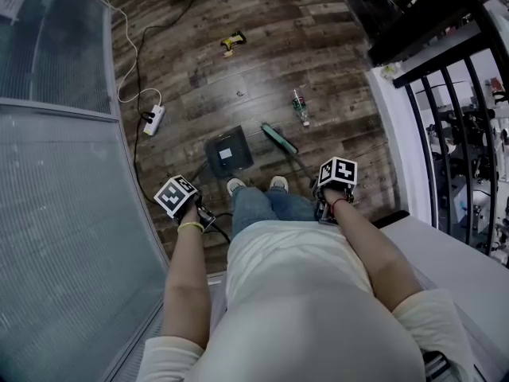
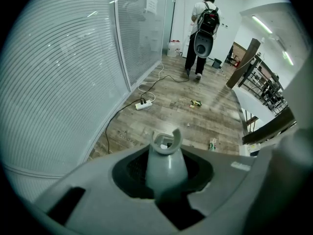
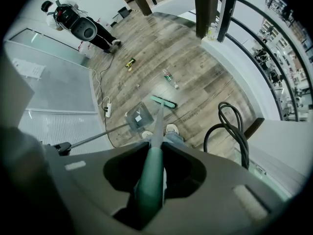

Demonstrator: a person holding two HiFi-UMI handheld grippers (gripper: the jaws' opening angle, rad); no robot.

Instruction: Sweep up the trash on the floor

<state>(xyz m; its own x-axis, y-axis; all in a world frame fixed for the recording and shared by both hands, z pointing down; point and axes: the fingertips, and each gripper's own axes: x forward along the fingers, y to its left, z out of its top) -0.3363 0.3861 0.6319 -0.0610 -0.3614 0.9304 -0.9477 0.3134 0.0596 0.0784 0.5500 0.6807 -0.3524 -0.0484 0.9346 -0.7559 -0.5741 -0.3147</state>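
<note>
Standing over the work, the person has a tool in each claw. The right claw (image 3: pixel 150 182) is clamped on the green broom handle (image 3: pixel 155 131). The handle's long axis runs down and away from the claw to the broom head (image 1: pixel 278 138), which rests slantwise on the wooden floor (image 1: pixel 334 70) just right of the dustpan (image 1: pixel 229 151). The left claw (image 2: pixel 166 177) is closed round the grey dustpan handle (image 2: pixel 166 155). The pan sits flat just ahead of the shoes (image 1: pixel 256 185).

Beyond the dustpan and to its right lies a plastic bottle (image 1: pixel 300 107), its long axis pointing roughly away from the person. The broom head is nearer to it than the pan, so I judge the right arm's reach comes first. A small scrap (image 1: pixel 241 94) lies straight past the dustpan, and a yellow piece of litter (image 1: pixel 232 42) lies well beyond that. A power strip (image 1: pixel 154 119) sits left of the dustpan.
</note>
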